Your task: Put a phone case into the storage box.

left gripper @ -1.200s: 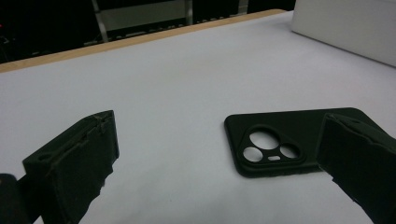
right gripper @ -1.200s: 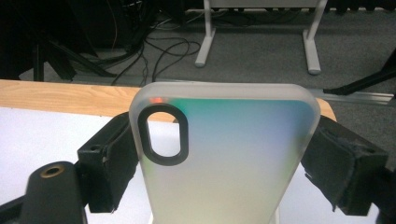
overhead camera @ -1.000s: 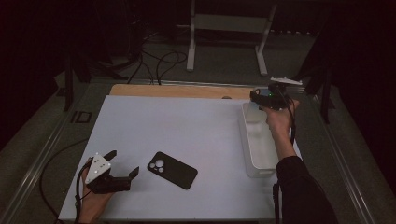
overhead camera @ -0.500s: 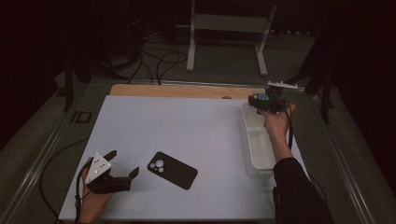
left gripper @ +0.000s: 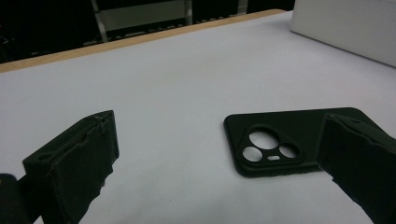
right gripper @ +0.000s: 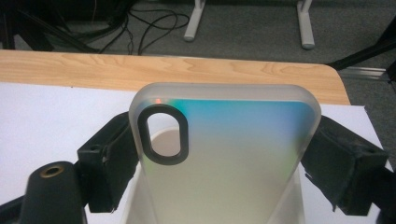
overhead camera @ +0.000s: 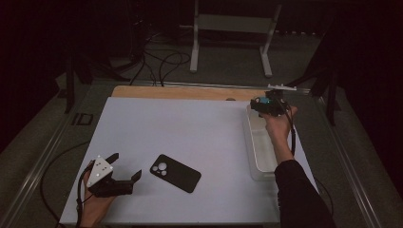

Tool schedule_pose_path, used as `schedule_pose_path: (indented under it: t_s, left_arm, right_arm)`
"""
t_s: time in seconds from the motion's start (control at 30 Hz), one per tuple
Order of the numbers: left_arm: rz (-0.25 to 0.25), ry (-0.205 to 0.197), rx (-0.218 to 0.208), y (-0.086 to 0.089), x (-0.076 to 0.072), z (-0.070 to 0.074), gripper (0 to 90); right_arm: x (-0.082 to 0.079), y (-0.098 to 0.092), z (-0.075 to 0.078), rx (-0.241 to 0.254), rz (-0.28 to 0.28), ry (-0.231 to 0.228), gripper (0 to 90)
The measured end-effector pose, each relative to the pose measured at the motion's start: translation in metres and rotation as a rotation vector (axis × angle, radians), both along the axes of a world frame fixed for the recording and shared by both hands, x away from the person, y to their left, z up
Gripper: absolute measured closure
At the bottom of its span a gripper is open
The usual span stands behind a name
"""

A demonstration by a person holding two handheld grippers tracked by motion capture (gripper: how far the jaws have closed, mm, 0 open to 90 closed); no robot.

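Right hand-held gripper (right gripper: 224, 154): pinching iridescent phone case (right gripper: 224, 144) over white tray (overhead camera: 260, 152). Left hand-held gripper (left gripper: 224, 158): spread, beside black case (left gripper: 280, 142).

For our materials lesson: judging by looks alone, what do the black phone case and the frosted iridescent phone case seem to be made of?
Black phone case: probably soft matt rubber or silicone; dull, no glare.
Frosted iridescent phone case: likely translucent plastic, satin finish; blue-green sheen, with the white tray showing faintly through it.
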State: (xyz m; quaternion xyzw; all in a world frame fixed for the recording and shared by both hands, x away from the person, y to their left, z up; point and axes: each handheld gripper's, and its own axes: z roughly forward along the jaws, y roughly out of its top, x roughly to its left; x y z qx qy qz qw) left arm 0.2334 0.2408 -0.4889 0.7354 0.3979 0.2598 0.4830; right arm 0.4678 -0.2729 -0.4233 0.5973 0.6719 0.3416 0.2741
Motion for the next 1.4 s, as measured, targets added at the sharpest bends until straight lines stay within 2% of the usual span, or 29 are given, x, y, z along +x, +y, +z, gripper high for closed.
schedule_pose_path:
  t_s: [0.03, 0.2, 0.4, 0.67, 1.0, 1.13, 1.2, 1.4]
  left_arm:
    - [0.000, 0.000, 0.000, 0.000, 0.000, 0.000, 0.0]
    - [-0.001, 0.001, 0.001, 0.000, 0.000, 0.000, 0.0]
    - [0.000, 0.000, 0.001, 0.000, 0.000, 0.000, 0.0]
    - [0.001, 0.001, -0.002, 0.001, 0.000, 0.000, 0.0]
    - [0.001, 0.001, -0.005, 0.001, 0.001, 0.000, 0.0]
    - [0.003, 0.003, -0.008, 0.001, 0.001, -0.001, 0.0]
    - [0.002, 0.003, -0.004, 0.002, 0.001, -0.001, 0.0]
    - [0.001, 0.001, 0.000, 0.001, 0.001, -0.001, 0.0]
  right_arm:
    - [0.002, 0.001, -0.002, -0.022, -0.005, 0.006, 16.8]
    - [0.004, 0.001, -0.005, -0.012, -0.014, 0.012, 16.8]
    - [0.008, 0.002, -0.011, -0.024, -0.027, 0.026, 16.8]
    - [0.011, 0.005, -0.014, -0.035, -0.026, 0.014, 16.6]
    - [0.014, 0.003, -0.016, -0.020, -0.019, 0.013, 15.7]
    - [0.016, 0.000, -0.017, 0.017, -0.018, 0.017, 13.4]
    - [0.017, 0.000, -0.018, 0.016, -0.024, 0.019, 10.1]
    - [0.016, 0.000, -0.017, 0.018, -0.024, 0.011, 8.6]
